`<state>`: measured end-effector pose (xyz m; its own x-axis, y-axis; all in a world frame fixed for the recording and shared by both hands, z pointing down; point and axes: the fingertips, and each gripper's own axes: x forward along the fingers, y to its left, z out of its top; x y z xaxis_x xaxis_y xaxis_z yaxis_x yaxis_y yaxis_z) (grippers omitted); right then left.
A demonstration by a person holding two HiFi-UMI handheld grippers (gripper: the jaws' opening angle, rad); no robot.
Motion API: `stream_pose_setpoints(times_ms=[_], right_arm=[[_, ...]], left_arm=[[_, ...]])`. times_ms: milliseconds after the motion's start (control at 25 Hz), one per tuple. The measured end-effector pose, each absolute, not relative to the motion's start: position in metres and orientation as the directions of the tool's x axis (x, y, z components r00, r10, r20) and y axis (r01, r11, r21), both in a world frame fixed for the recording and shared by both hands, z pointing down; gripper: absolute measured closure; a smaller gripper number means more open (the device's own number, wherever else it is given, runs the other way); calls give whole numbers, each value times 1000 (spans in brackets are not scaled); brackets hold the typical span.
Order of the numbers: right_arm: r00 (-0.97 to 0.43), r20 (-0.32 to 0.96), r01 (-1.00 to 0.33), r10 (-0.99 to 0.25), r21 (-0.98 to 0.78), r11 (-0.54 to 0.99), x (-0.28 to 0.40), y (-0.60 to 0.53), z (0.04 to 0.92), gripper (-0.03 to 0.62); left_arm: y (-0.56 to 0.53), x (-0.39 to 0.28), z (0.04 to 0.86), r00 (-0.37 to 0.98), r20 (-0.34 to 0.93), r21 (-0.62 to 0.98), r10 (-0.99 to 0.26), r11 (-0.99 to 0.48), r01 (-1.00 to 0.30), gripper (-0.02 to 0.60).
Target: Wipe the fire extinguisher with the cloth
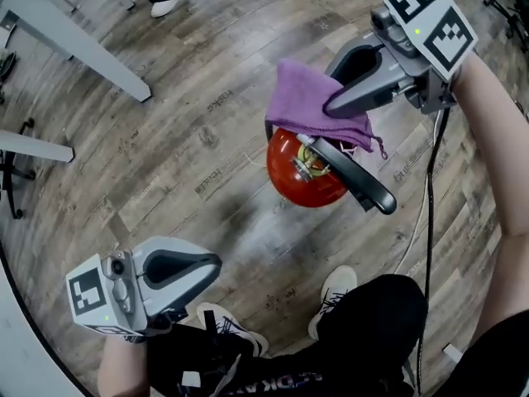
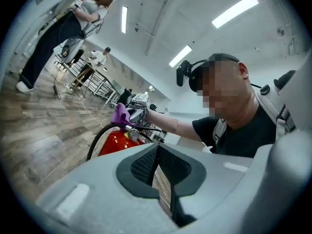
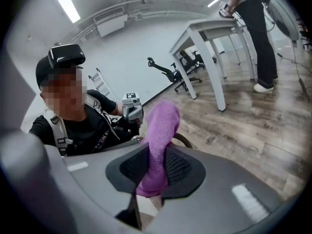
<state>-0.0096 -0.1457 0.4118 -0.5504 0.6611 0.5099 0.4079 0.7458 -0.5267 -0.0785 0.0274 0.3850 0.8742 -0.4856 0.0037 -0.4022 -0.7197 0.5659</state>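
A red fire extinguisher (image 1: 299,182) stands upright on the wooden floor, and its black handle (image 1: 357,177) points toward the lower right. My right gripper (image 1: 332,106) is shut on a purple cloth (image 1: 307,102), which hangs just above the extinguisher's top and hides part of it. In the right gripper view the cloth (image 3: 161,130) is pinched between the pads and sticks up ahead of them. My left gripper (image 1: 216,265) is at the lower left, well away from the extinguisher, shut with nothing in it. Its own view shows the extinguisher (image 2: 115,142) and the cloth (image 2: 120,115) further off.
Grey table legs (image 1: 78,46) cross the upper left. My shoes (image 1: 335,292) are just below the extinguisher, and a black cable (image 1: 428,213) hangs at the right. Another person's shoe (image 1: 167,4) is at the top. A white desk (image 3: 214,29) and office chairs stand behind.
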Motion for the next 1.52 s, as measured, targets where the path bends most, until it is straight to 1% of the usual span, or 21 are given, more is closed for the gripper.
stream_pose_setpoints(times_ms=[80, 160, 280, 360, 480, 560, 640, 840, 1000, 1080, 1200, 1360, 1520], right_arm=[[-525, 514, 383, 678, -569, 728, -15, -154, 431, 520], [-534, 486, 353, 692, -616, 705, -23, -166, 450, 522], [-539, 469, 308, 699, -663, 682, -31, -185, 490, 523], [-494, 492, 271, 717, -697, 664, -28, -186, 537, 523], [-433, 489, 211, 757, -762, 613, -21, -172, 619, 523], [-444, 472, 167, 762, -792, 588, -19, -167, 669, 523], [-482, 468, 116, 741, -804, 583, -18, -167, 709, 523], [-533, 523, -18, 665, -793, 609, -11, -170, 793, 523], [-587, 530, -101, 612, -798, 594, -4, -165, 822, 523], [-620, 526, -108, 583, -793, 600, -2, -168, 818, 523], [-694, 456, -37, 556, -795, 606, -3, -177, 772, 523], [-787, 324, 125, 524, -749, 650, -3, -181, 652, 522], [-862, 232, 218, 451, -633, 743, 12, -180, 528, 522]], left_arm=[[23, -91, 397, 851, -16, 618, -524, -675, -404, 583], [20, -100, 406, 840, -26, 646, -542, -650, -400, 583], [15, -106, 419, 839, 7, 645, -544, -639, -419, 583], [16, -107, 428, 845, 46, 645, -533, -630, -433, 583], [19, -108, 440, 841, 101, 662, -532, -595, -456, 583], [21, -110, 444, 825, 127, 680, -551, -557, -477, 583], [24, -112, 446, 812, 149, 691, -564, -528, -494, 583], [28, -116, 450, 794, 184, 689, -580, -500, -525, 583], [30, -114, 451, 793, 175, 689, -584, -502, -522, 583], [30, -111, 453, 796, 172, 686, -581, -509, -519, 583], [29, -105, 454, 807, 148, 684, -572, -530, -502, 583], [32, -98, 453, 833, 128, 669, -539, -573, -474, 583], [33, -87, 447, 854, 92, 655, -512, -615, -439, 583]])
